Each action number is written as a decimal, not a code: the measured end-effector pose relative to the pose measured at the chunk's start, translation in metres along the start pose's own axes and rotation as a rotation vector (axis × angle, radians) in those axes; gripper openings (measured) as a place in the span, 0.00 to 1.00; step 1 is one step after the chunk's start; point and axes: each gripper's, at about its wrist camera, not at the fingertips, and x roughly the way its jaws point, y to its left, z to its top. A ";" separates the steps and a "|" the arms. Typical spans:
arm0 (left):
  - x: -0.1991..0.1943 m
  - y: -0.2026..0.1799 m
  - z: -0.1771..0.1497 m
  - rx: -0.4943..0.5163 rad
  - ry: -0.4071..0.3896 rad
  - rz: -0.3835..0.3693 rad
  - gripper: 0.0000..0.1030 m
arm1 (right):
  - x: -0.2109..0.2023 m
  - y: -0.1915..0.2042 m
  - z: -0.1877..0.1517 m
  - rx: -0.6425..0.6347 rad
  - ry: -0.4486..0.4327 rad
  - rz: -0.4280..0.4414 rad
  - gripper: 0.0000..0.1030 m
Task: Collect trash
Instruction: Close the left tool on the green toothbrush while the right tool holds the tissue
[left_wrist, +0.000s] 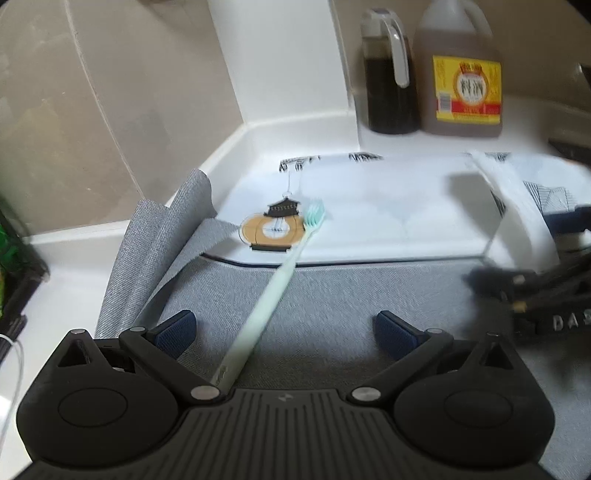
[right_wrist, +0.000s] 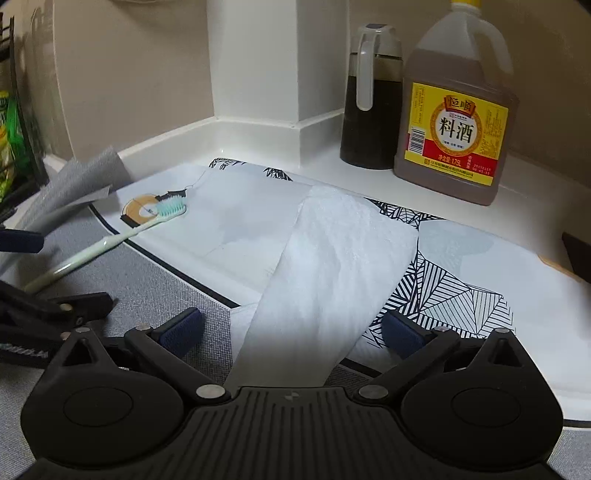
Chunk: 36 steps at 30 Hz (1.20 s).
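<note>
White counter (right_wrist: 524, 221): left gripper (left_wrist: 284, 332) straddles toothbrush (left_wrist: 273, 284), right gripper (right_wrist: 291, 328) straddles paper towel (right_wrist: 332, 266), both jaws apart.

A mint-green toothbrush (left_wrist: 280, 273) lies slantwise, bristled head on the patterned mat (right_wrist: 236, 221), handle on the grey cloth (left_wrist: 332, 295). A white paper towel (right_wrist: 325, 280), seemingly folded, lies draped across the mat.

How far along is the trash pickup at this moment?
Nothing looks collected yet. The left gripper is open around the toothbrush handle; the right gripper is open around the paper towel. Neither is gripped. Both still lie on the mat; no bin is visible.
</note>
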 end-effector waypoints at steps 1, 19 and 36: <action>0.002 0.003 0.000 -0.015 0.000 -0.012 1.00 | 0.000 0.000 0.000 -0.002 0.001 0.000 1.00; 0.002 0.021 -0.015 -0.211 -0.042 -0.085 1.00 | 0.002 0.004 0.002 -0.015 0.007 -0.013 1.00; 0.002 0.021 -0.015 -0.213 -0.040 -0.087 1.00 | 0.001 0.005 0.002 -0.011 0.005 -0.022 1.00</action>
